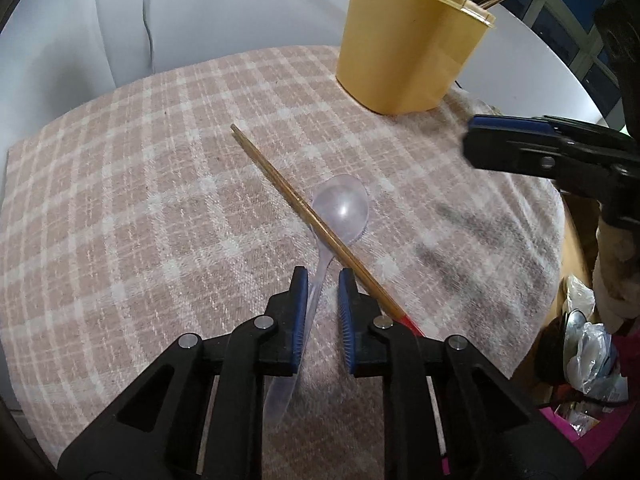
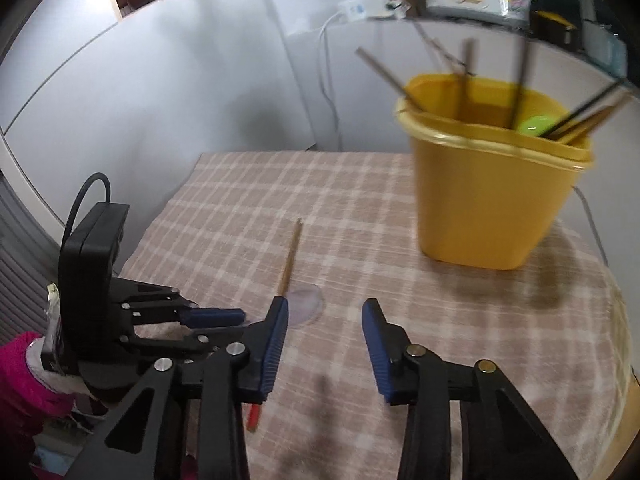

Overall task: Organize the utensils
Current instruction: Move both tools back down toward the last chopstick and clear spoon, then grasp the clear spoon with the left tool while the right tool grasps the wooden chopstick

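A clear plastic spoon (image 1: 340, 208) lies on the checked cloth (image 1: 160, 200), with a pair of wooden chopsticks (image 1: 296, 204) with red ends lying across it. My left gripper (image 1: 323, 280) is open around the spoon's handle, which rests against the left pad; the jaws are narrow but a gap shows on the right side. My right gripper (image 2: 325, 312) is open and empty above the cloth; it shows in the left wrist view (image 1: 520, 148) at the right. The yellow utensil holder (image 2: 492, 184) stands at the back right and holds several chopsticks and something green. The spoon bowl (image 2: 305, 305) and chopsticks (image 2: 290, 258) show in the right wrist view.
The cloth covers a round white table (image 1: 520, 52). A white wall panel (image 2: 160, 100) with a cable stands behind. Bags and clutter (image 1: 588, 344) lie beyond the table's right edge. The left gripper (image 2: 208, 316) shows at the left in the right wrist view.
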`<state>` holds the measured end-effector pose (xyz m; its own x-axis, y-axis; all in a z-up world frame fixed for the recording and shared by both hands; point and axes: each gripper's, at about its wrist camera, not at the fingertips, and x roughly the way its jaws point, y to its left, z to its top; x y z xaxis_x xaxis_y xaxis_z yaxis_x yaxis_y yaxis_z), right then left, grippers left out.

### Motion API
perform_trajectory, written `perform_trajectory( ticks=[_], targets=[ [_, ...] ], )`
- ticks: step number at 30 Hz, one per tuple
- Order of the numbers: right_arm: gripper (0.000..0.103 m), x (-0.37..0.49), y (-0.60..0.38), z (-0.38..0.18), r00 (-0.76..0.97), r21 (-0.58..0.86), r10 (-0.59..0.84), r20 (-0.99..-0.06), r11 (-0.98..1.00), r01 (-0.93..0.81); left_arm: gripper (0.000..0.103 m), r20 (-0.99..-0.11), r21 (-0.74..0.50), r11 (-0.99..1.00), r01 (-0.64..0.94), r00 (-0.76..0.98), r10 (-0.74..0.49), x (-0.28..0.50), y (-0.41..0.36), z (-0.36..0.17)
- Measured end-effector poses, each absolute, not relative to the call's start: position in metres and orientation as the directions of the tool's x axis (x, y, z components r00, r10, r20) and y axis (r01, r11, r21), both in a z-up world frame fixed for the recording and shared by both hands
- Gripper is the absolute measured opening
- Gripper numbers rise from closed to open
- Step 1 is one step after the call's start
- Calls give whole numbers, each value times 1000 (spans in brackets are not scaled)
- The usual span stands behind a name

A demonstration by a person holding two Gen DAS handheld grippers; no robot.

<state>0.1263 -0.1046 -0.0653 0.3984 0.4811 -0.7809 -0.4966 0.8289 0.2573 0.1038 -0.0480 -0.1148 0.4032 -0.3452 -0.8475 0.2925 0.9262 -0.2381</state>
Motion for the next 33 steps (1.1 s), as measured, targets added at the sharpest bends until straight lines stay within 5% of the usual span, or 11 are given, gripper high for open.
perform_trajectory(
  ticks=[29, 33],
  targets=[
    [17, 200, 3, -130, 136, 376, 519, -844, 753, -541, 7, -819, -320, 916, 241, 416, -395, 98, -7, -137],
    [7, 205, 11, -137, 130, 357, 494, -860, 763, -539, 7, -817, -319, 916, 242, 419, -395, 89, 4, -139]
  ],
)
